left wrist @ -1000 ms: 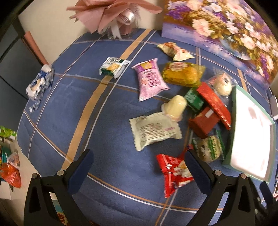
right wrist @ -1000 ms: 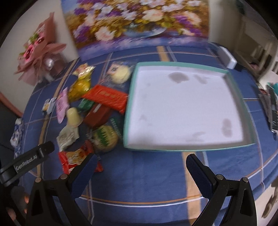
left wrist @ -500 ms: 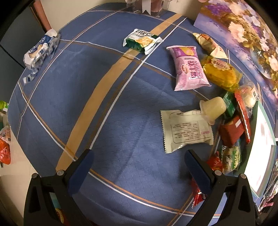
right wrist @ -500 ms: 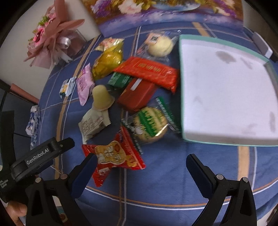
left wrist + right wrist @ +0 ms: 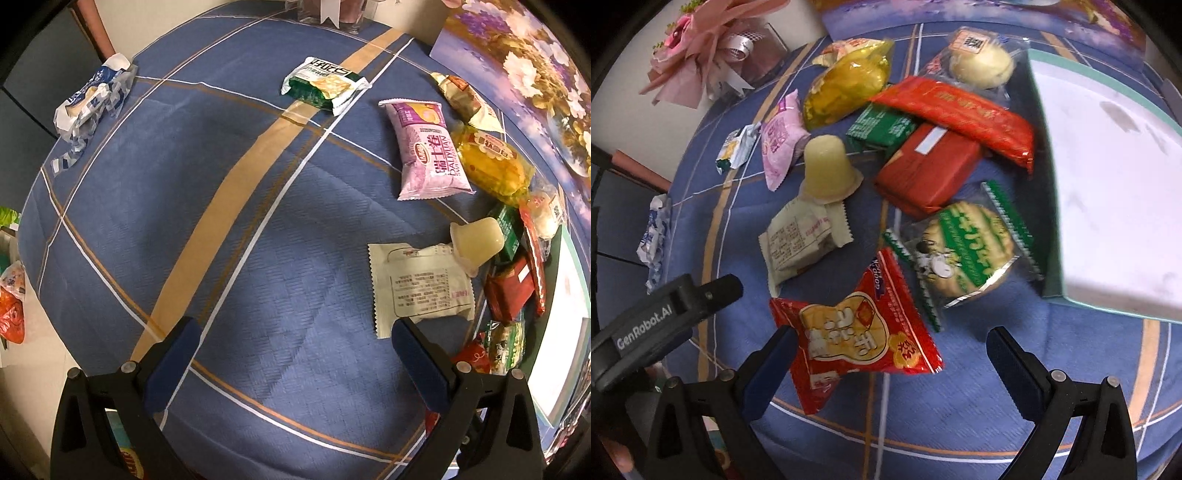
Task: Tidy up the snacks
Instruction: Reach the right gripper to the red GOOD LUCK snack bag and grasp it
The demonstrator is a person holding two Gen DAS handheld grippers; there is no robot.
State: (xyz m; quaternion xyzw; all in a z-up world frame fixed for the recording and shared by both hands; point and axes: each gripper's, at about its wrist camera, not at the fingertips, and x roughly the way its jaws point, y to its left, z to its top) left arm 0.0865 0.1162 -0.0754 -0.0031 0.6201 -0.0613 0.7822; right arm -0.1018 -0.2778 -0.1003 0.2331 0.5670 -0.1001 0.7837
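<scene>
Several snack packs lie on a blue plaid cloth. A red rice-cracker bag [image 5: 857, 336] sits just ahead of my open right gripper [image 5: 890, 354], closer to its left finger. Beyond it are a round green-wrapped biscuit [image 5: 964, 251], a cream packet [image 5: 801, 240], a jelly cup [image 5: 827, 170], a red box [image 5: 929, 168] and a long red pack [image 5: 956, 109]. A teal-rimmed white tray [image 5: 1052, 288] stands at the right. My left gripper [image 5: 295, 347] is open over bare cloth, the cream packet [image 5: 421, 288] by its right finger. A pink bag [image 5: 428, 147] and green-white pack [image 5: 325, 85] lie farther off.
A yellow bag [image 5: 846, 88], a green pack [image 5: 882, 127] and a wrapped bun [image 5: 979, 64] lie at the back. A pink bouquet [image 5: 701, 48] stands at the far left corner. A crumpled blue-white wrapper [image 5: 88, 103] lies at the cloth's left edge. The other gripper's body [image 5: 657, 321] shows at lower left.
My right gripper has swung left and come down from the tray toward the snack pile, ending over the red rice-cracker bag. My left gripper has shifted left over bare cloth. Both stay open.
</scene>
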